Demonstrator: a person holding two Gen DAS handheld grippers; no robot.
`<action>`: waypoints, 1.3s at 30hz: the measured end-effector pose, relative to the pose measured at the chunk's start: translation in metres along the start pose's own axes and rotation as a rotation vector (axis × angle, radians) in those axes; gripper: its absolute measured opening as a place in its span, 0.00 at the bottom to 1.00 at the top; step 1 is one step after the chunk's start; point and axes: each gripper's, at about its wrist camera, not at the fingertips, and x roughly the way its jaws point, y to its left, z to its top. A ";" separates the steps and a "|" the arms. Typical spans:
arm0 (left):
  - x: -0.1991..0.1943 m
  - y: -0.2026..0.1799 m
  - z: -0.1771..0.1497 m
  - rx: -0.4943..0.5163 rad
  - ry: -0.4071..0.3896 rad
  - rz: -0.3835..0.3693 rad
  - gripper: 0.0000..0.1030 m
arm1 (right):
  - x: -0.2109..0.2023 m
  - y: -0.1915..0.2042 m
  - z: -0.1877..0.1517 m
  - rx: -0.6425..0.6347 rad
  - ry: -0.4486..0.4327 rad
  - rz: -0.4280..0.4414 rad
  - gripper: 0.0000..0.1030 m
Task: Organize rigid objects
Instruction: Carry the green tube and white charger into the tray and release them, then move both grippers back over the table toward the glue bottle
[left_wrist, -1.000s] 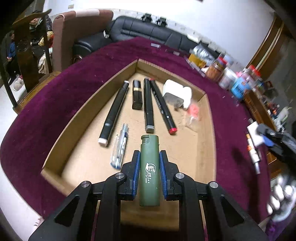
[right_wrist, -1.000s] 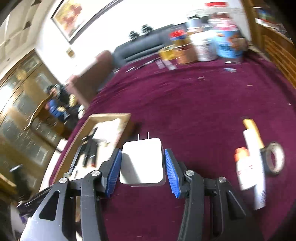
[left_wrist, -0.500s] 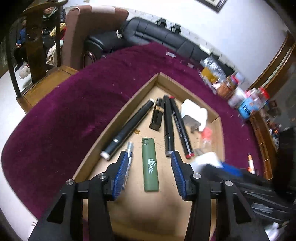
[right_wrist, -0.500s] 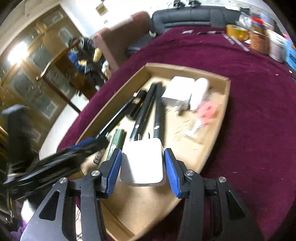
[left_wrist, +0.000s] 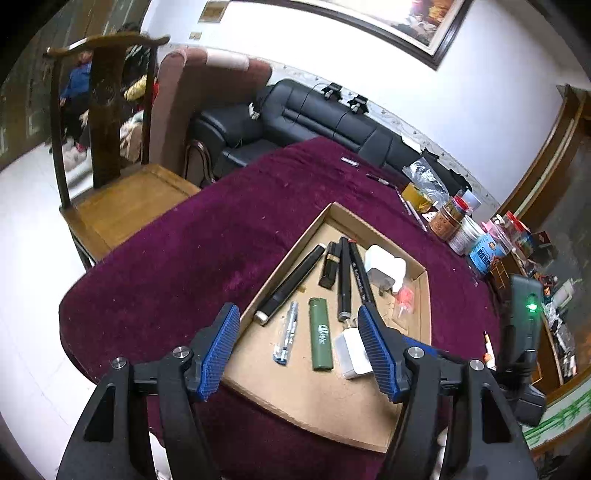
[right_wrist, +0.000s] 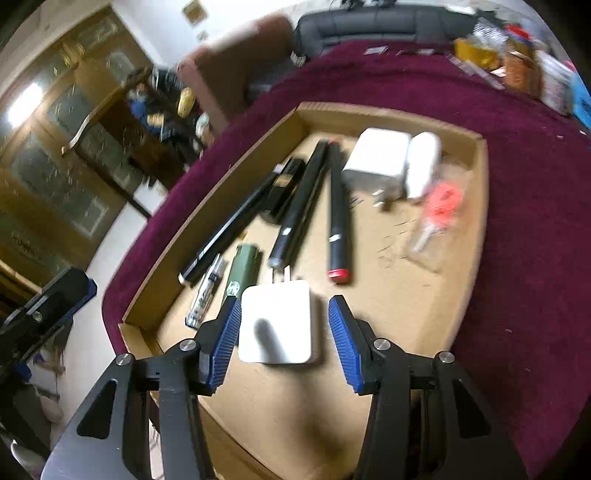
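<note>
Now we let the right gripper (right_wrist: 284, 332) spread fully off the white charger (right_wrist: 275, 321) lying loose between its slightly parted jaws on the cardboard tray (right_wrist: 406, 332), then withdraw straight back, clear of the green lighter (right_wrist: 240, 273) just left.

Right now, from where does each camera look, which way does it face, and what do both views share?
Left wrist: sits on the left gripper, looks forward and down into the cardboard tray; its own open fingers show, nothing between them, and the right gripper's black body at the right edge.
Right wrist: sits on the right gripper, looks down over the tray's near end; its fingers flank the white charger, a gap at the right pad.
Shared: tray, charger, green lighter, black markers.
</note>
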 end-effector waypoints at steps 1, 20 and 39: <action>-0.002 -0.007 -0.002 0.021 -0.018 0.013 0.59 | -0.010 -0.006 -0.004 0.026 -0.036 0.005 0.48; -0.008 -0.147 -0.069 0.339 0.022 -0.085 0.63 | -0.089 -0.083 -0.060 0.217 -0.260 -0.064 0.53; -0.020 -0.179 -0.091 0.391 0.071 -0.115 0.63 | -0.141 -0.134 -0.081 0.333 -0.367 -0.125 0.53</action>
